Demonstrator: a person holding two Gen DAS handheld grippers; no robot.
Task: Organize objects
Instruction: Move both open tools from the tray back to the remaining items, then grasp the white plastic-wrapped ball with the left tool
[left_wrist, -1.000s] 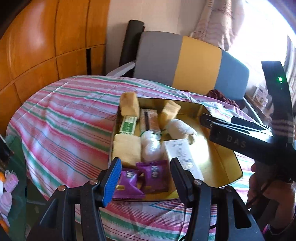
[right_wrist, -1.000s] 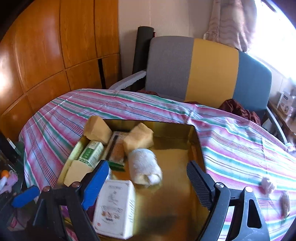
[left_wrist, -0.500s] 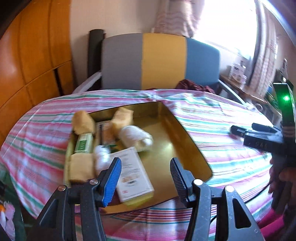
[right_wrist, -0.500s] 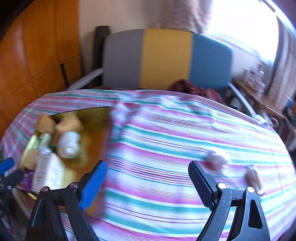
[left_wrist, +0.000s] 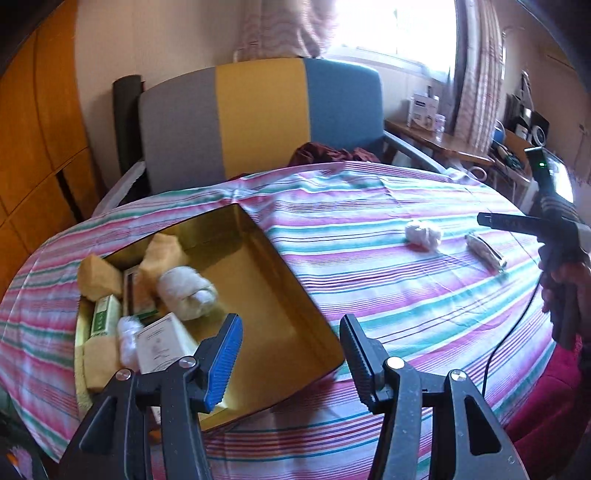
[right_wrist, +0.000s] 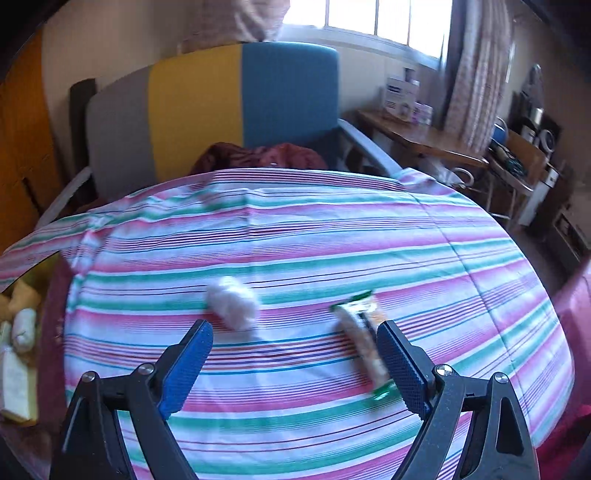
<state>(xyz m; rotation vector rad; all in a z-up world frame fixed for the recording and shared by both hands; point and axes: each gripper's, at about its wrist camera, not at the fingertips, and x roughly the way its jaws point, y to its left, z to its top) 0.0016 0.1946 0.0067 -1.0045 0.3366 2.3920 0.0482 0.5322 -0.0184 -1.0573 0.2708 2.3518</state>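
Observation:
A gold box (left_wrist: 288, 295) on the striped tablecloth holds sponges, a white roll (left_wrist: 186, 291), a white carton (left_wrist: 162, 343) and small packets. My left gripper (left_wrist: 291, 350) is open and empty above the box's near right corner. On the cloth to the right lie a white fluffy ball (left_wrist: 423, 235) (right_wrist: 232, 302) and a snack bar in a wrapper (left_wrist: 485, 251) (right_wrist: 364, 341). My right gripper (right_wrist: 295, 354) is open and empty, hovering just short of both; the bar lies by its right finger. The right gripper also shows at the right edge of the left wrist view (left_wrist: 517, 221).
A grey, yellow and blue chair (left_wrist: 258, 122) stands behind the table with a dark red cloth (right_wrist: 258, 155) on its seat. A wooden side desk (right_wrist: 424, 140) with clutter is at the back right. Wood panelling is on the left. The box edge (right_wrist: 22, 288) shows far left.
Both grippers have swung right. The right gripper left the box and now faces the white ball and snack bar. The left gripper moved from the box's front toward its right corner.

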